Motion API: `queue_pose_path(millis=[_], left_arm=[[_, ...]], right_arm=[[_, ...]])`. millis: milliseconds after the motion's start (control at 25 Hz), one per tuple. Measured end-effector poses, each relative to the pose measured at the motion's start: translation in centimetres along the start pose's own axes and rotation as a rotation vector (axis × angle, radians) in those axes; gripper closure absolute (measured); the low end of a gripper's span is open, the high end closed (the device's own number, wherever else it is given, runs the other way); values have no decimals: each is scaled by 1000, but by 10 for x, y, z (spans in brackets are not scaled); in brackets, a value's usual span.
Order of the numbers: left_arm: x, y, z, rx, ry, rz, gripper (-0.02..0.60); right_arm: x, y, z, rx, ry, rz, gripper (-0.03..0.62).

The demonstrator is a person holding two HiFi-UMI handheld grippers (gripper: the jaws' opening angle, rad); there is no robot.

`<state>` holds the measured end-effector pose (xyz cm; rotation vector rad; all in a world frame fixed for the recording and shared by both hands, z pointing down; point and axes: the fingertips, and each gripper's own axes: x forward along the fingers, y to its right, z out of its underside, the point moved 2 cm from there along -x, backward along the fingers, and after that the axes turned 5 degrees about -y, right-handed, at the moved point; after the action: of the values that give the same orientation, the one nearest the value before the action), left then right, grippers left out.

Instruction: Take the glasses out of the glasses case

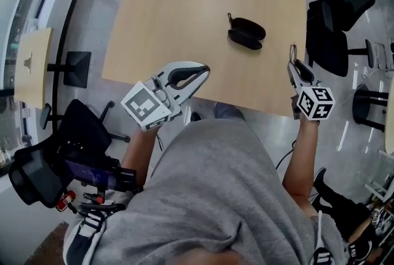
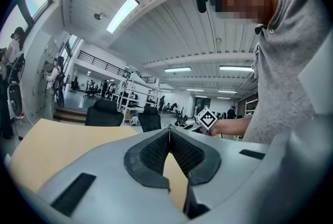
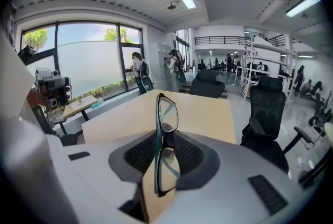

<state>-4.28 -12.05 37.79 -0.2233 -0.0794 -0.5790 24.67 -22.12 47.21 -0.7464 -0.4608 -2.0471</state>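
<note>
We see the black glasses case point(image 1: 247, 32) on the table point(image 1: 184, 5), contents unclear, glasses point(image 3: 167, 113) right of the case, pinched on edge in the right gripper point(image 3: 162, 137), long axis along its jaws, left gripper point(image 2: 169, 133) jaws pressed together, empty.

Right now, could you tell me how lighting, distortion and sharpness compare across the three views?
Head view: even, soft light, the dark glasses case crisp on the matte table, little glare. Left gripper view: strong fisheye bending, black corners, bright ceiling strips. Right gripper view: same fisheye, washed-out windows, yet the glasses in the right tool are sharp.
</note>
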Motion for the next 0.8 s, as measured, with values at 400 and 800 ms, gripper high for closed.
queue_pose_path(millis=[400, 800], left_arm=[[28, -8, 16, -32, -22, 27, 575], [38, -18, 13, -58, -17, 20, 575]], right_arm=[[0, 23, 6, 35, -16, -10, 494], [9, 32, -3, 11, -44, -19, 493]])
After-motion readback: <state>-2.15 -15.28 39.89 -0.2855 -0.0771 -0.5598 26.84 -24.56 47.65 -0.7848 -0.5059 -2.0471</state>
